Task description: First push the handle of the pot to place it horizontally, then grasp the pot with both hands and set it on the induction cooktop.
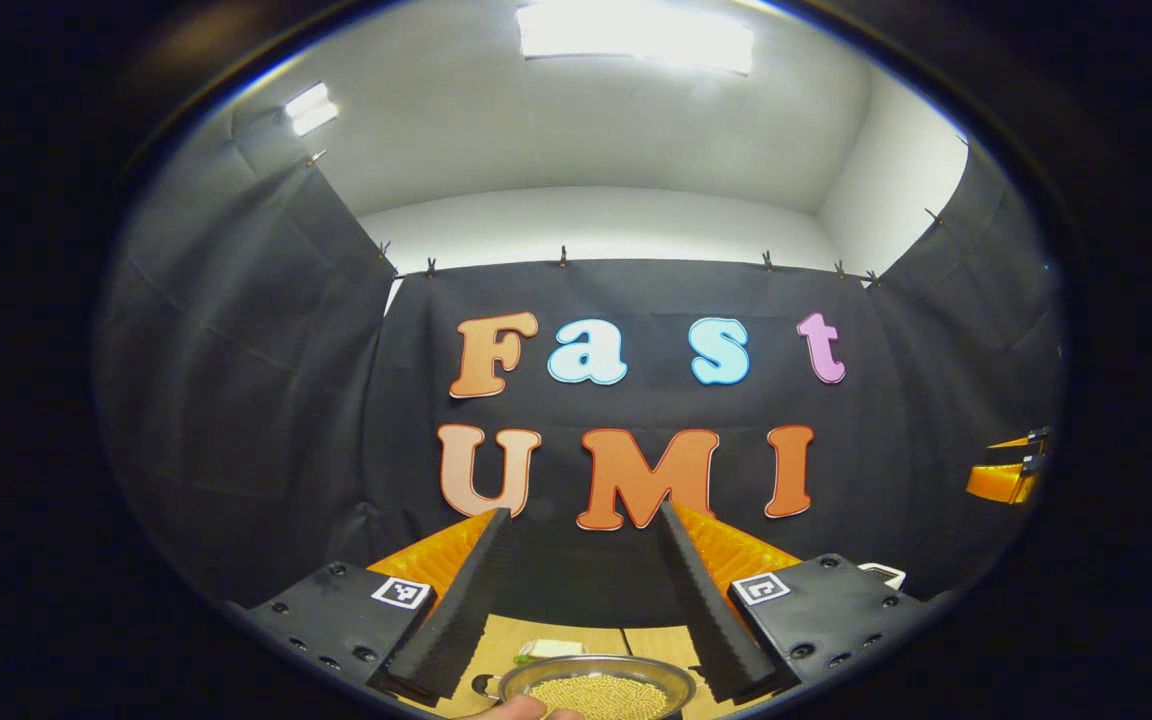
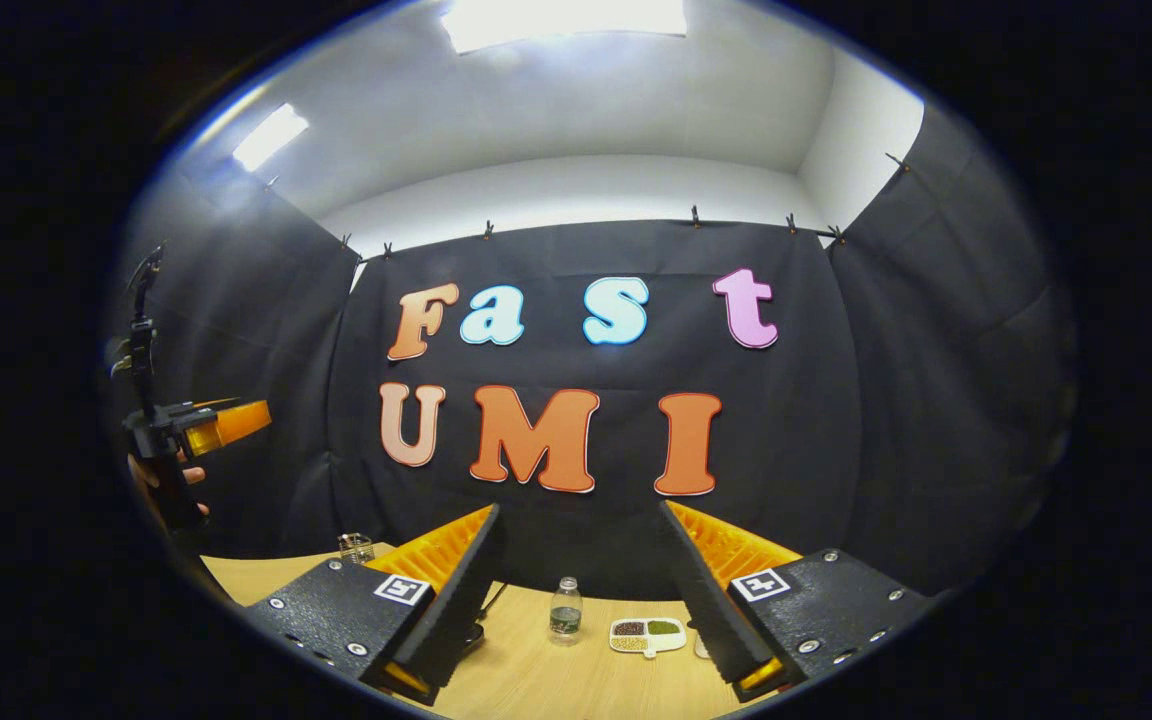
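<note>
Both claws were raised above the bench, jaws spread wide and empty, with the pot low in front of the left one.

In the left gripper view, the left claw (image 1: 584, 600) stood wide open, gripping nothing; just below and between its fingers sat the pot (image 1: 596, 688), a round metal vessel filled with small yellowish grains, resting on the wooden bench (image 1: 576, 640), its handle not clearly told. In the right gripper view, the right claw (image 2: 584, 600) was likewise spread wide and empty above the bench. Beyond its fingers stood a small clear bottle (image 2: 565, 607) and, just right of it, a white divided dish (image 2: 647, 634) of dark and green fillings. Farther left, a glass jar (image 2: 357, 547) stood near the bench's back edge.
</note>
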Demonstrator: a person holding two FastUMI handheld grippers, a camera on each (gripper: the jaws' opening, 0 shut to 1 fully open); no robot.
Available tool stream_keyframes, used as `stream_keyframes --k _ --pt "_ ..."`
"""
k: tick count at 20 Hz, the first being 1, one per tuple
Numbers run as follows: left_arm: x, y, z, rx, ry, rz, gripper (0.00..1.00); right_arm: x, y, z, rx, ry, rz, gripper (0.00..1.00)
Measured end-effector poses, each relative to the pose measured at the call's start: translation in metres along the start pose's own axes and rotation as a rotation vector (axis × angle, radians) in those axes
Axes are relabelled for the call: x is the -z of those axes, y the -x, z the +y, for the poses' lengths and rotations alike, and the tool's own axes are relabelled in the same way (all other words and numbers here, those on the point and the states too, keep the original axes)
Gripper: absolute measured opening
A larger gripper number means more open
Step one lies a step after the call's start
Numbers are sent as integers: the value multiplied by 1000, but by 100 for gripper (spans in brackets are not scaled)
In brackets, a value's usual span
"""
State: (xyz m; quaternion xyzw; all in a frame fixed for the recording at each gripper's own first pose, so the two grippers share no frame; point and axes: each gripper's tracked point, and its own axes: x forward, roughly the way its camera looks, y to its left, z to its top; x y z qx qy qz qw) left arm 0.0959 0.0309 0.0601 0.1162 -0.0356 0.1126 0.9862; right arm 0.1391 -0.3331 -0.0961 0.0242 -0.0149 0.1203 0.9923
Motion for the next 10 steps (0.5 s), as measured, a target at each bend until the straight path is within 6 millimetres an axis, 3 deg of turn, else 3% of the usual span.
stream_keyframes --k 3,7,8,10 --pt "0 -2 0 6 -10 -3 98 4 -6 -7 4 13 -12 98" --pt "4 -2 -2 32 16 -2 98 10 -11 -15 16 17 -20 98" --pt "7 -4 -5 30 14 -1 94 12 -11 -15 14 15 -21 95" --pt "6 -6 -2 18 8 -8 97 14 -12 -17 14 9 -22 95"
